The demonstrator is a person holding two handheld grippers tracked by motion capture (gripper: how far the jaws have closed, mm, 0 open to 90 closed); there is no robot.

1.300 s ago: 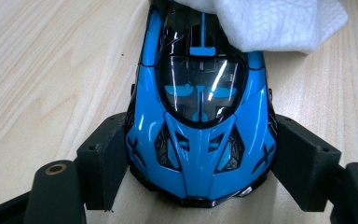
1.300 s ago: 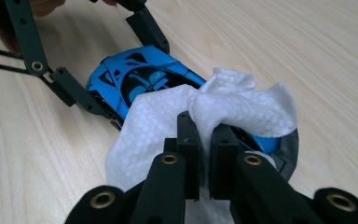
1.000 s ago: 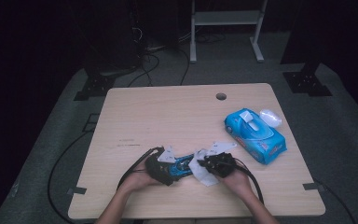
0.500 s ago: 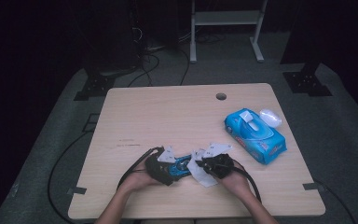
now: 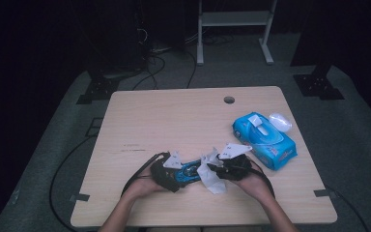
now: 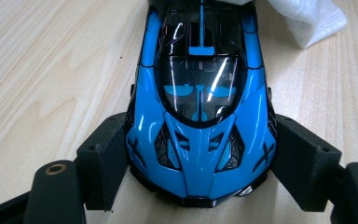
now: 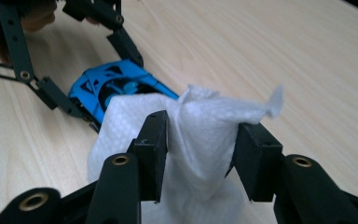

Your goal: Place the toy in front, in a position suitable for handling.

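Near the front edge of a light wooden table [image 5: 174, 116], toward the middle, a blue toy car [image 6: 200, 107] with a black roof and windscreen, nose toward the camera in the left gripper view, resting flat on the wood. On either side of its front end, the pads of the left gripper [image 6: 200, 163], pressed against the car's flanks just behind the nose: clamped on the car, held by the left hand [image 5: 142, 186] in the high view. Draped over the car's far end, a white wipe [image 7: 186, 135], crumpled and quilted in texture, one corner sticking up and out to the side in the right gripper view. Around that bunched wipe, the right gripper [image 7: 200, 154], jaws just opened up from a tight pinch and now standing apart; the left pad touching the cloth, the right pad at its edge, no real squeeze visible, wipe sitting loosely between them. In the high view, both grippers close together, tips pointed at each other across the car, the right hand [image 5: 253, 183] behind its gripper, grey three-cornered plates on top of each. Farther right and back on the table, well apart from the hands, a blue packet of wipes [image 5: 264, 140] lying at an angle, its white lid flipped open toward the table's right edge. Beyond the table, dark floor with cables and a white-framed stand [image 5: 234, 29].
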